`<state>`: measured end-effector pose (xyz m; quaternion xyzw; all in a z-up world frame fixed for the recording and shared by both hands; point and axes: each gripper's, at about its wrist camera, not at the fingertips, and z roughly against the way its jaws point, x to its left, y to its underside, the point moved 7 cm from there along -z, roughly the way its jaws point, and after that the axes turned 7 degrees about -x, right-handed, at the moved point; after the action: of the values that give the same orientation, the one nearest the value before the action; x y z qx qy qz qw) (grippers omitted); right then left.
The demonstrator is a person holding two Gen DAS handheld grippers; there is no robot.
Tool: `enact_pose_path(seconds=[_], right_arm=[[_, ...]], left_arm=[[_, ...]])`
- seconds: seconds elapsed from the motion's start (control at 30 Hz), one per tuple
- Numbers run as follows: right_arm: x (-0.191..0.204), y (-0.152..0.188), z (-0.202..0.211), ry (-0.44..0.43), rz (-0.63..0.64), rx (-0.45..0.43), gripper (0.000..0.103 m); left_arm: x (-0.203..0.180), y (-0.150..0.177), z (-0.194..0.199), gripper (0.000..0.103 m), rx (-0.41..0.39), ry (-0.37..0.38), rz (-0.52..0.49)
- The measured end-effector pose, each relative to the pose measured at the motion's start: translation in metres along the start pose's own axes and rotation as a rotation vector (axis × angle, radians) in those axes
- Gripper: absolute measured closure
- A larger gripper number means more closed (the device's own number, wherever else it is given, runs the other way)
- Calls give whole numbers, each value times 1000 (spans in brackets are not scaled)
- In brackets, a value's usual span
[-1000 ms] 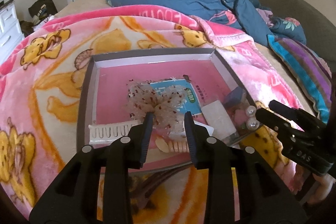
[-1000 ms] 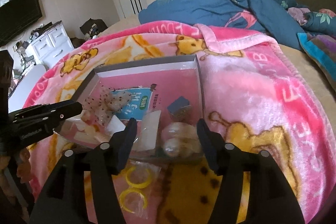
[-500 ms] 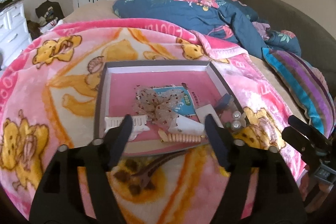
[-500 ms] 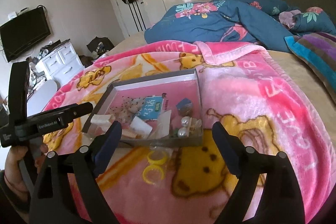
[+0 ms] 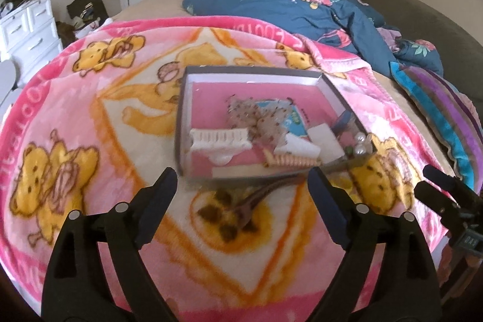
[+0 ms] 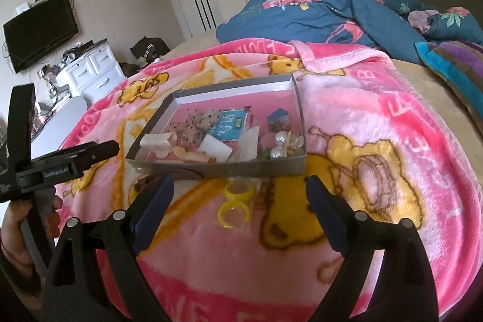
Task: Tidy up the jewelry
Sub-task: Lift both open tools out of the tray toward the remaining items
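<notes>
Jewelry and hair pieces sit in a shallow grey box [image 5: 327,86] with a pink floor, which lies on a pink cartoon-bear blanket [image 5: 90,116] spread over the bed. Inside it, a white comb-like clip [image 5: 220,139] lies toward the left wall, a speckled mesh bow [image 5: 256,119] rests in the middle partly over a blue card [image 6: 231,127], and two pearl beads [image 6: 279,145] lie in the near right corner. A beige toothed clip [image 6: 194,156] lies along the near wall. Outside the box, just in front of its near wall, two yellow rings [image 6: 235,201] in a clear wrapper rest on the blanket, and a dark brown hair clip [image 5: 256,198] lies beside them to the left.

Both tools hover short of the box. On the left gripper [image 5: 241,192] the fingers have just been spreading apart and now stand wide, released, with nothing between them but blanket and the brown clip lying below. The right gripper [image 6: 240,198] is likewise released, spread wide above the yellow rings without touching them. A person's hand [image 6: 18,228] grips the left tool's handle at the edge of the right view.
</notes>
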<state>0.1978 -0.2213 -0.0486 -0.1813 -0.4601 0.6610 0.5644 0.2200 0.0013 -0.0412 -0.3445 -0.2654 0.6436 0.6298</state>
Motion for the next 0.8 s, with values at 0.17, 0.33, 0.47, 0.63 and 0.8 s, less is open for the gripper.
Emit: enact_pose_path(seconds=[0.17,0.33,0.47,0.63,0.8], right_arm=[[7,8,2,-1,33,24,14],[12,21,-3,-1,52,61,14],[15,29,-10,-2,57,90,14],[17,41,-27,3,52,133,14],[10,50,-49,25,22,166,14]], left_arm=[[11,18,7,17,18,-16,-6],[19,36,7,17,55,-25,-15],[25,50,5,17,83,-34,-27],[30,65,-3,17,123,-43,-45],[30,68,-17,17,137,-40,-75]])
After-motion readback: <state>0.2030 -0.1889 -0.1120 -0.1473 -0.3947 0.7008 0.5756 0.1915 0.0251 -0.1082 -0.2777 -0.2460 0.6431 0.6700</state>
